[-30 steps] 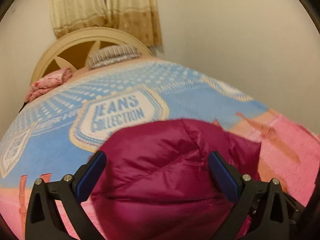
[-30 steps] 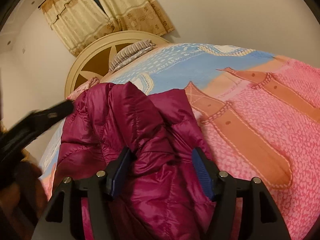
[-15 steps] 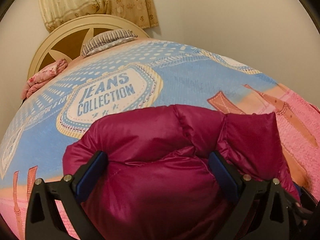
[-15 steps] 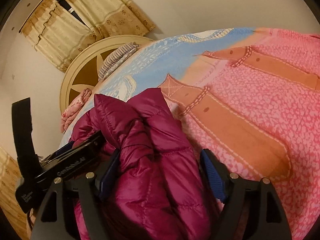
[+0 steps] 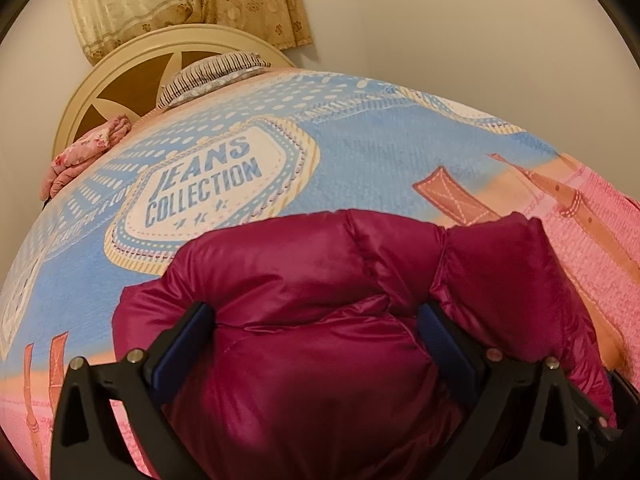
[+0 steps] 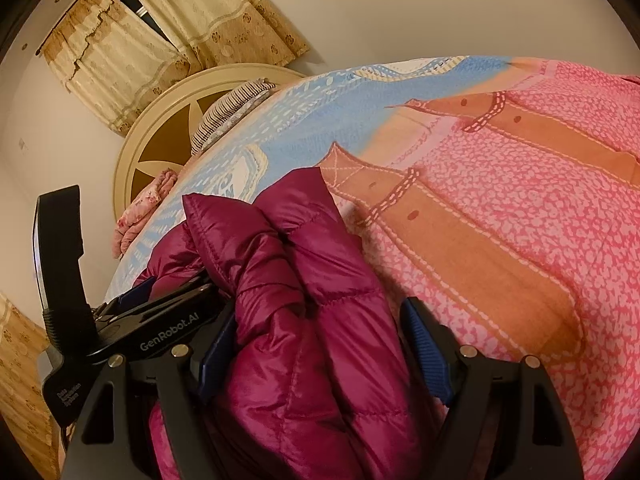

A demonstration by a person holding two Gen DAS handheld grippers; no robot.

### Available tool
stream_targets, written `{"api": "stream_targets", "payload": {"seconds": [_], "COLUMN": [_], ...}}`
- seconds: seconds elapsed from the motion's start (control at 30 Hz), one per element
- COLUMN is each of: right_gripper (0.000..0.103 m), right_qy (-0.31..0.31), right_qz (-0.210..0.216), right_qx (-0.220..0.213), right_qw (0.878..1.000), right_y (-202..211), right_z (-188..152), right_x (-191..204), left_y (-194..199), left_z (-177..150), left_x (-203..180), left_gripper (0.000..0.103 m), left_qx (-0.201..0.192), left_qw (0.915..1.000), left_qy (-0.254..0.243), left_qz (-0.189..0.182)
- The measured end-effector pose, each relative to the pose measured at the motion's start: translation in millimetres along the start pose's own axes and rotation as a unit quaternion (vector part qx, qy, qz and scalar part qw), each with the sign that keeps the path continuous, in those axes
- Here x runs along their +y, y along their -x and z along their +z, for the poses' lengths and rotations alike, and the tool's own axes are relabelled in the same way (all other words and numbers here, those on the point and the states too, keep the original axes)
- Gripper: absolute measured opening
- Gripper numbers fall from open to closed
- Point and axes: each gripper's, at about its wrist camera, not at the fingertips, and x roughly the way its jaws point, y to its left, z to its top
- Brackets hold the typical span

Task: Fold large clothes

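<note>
Jacket (image 5: 320, 320) between both spread grippers

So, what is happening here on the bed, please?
A person is folding a magenta puffer jacket on a bed covered with a "Jeans Collection" blanket. They hold a two-finger gripper in each hand. The left gripper and the right gripper each have bunched jacket fabric between wide-apart fingers; whether they grip it firmly I cannot tell. The jacket lies in a bulky heap, not yet a neat fold. A striped pillow rests by the round headboard.
</note>
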Motion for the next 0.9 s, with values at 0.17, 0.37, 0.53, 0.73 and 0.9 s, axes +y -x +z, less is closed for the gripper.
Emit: {"api": "stream_targets", "payload": {"seconds": [0.17,0.37,0.53,0.73,0.9], "right_gripper": [0.079,0.079,0.079,0.078,0.077], "right_qy": [-0.001,-0.002,-0.003,-0.004,-0.003], "right_qz": [0.0,-0.003,-0.004,-0.001,-0.004], "right_qx": [0.001,0.004,0.006,0.01,0.012], "right_qw": [1.0,1.0,1.0,1.0,1.0], "right_y": [-1.2,-3.1,-4.0,-5.7,-6.6], "right_z": [0.2,0.2,0.9,1.8,2.4], "right_x": [0.2,-0.7,-0.5,-2.9,-3.7], "left_y": [-2.7,-4.9,-6.2,-8.0,-9.5], "left_z": [0.0,0.2,0.2,-0.2,-0.7], "left_x": [0.1,-1.2,-1.4,-1.2,-1.8], "left_gripper": [0.103,0.103,0.103,0.103,0.103], "left_qx": [0.005,0.009,0.01,0.01,0.013], "left_qw": [1.0,1.0,0.9999,0.9999,0.9999], "left_qy": [0.002,0.002,0.003,0.005,0.002], "left_qz": [-0.003,-0.001,-0.002,-0.004,-0.001]}}
